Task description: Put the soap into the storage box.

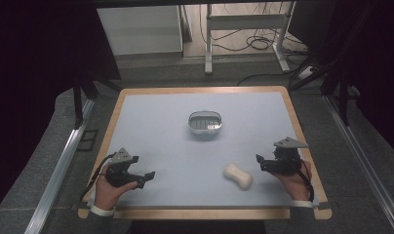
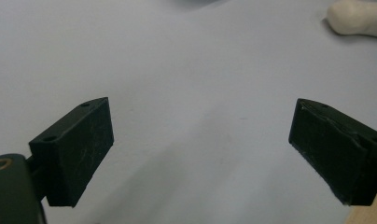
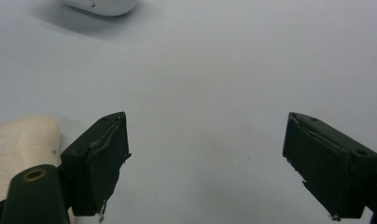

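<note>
A cream bar of soap (image 1: 238, 176) lies on the pale blue mat, near the front right. Its end shows at the top right of the left gripper view (image 2: 357, 17) and at the lower left of the right gripper view (image 3: 18, 147). A white oval soap dish (image 1: 205, 122) stands at the mat's middle, with its rim at the top (image 3: 100, 5). My left gripper (image 1: 148, 176) rests at the front left, open and holding nothing (image 2: 200, 154). My right gripper (image 1: 260, 162) sits just right of the soap, open with nothing between its jaws (image 3: 207, 158).
The mat covers a wooden table (image 1: 205, 213) with a bare wood border. Behind the table stand a white cabinet (image 1: 139, 29) and a metal frame (image 1: 246, 22) with cables on the floor. Metal rails (image 1: 58, 170) run along both sides.
</note>
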`<move>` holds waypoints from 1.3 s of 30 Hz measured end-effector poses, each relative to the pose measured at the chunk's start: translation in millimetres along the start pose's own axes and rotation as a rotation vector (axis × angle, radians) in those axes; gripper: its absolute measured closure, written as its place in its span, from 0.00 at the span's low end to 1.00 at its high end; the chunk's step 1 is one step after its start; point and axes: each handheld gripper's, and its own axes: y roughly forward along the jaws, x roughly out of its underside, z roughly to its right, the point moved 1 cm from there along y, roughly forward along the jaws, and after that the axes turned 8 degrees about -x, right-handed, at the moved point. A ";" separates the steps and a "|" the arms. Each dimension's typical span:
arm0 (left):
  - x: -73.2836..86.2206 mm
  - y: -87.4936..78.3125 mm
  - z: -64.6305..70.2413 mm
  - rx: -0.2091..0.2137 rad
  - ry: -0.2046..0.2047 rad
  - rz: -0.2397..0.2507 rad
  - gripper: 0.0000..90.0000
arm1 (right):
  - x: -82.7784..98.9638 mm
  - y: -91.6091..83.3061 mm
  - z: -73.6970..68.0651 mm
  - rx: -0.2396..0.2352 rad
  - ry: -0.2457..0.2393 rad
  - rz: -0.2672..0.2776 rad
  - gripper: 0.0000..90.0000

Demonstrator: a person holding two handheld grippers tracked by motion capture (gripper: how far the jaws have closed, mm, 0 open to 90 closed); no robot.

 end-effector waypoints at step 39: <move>0.8 -1.4 3.1 0.006 -0.010 -0.005 0.08 | -52.1 -0.2 -20.6 -0.136 -0.115 -0.142 0.22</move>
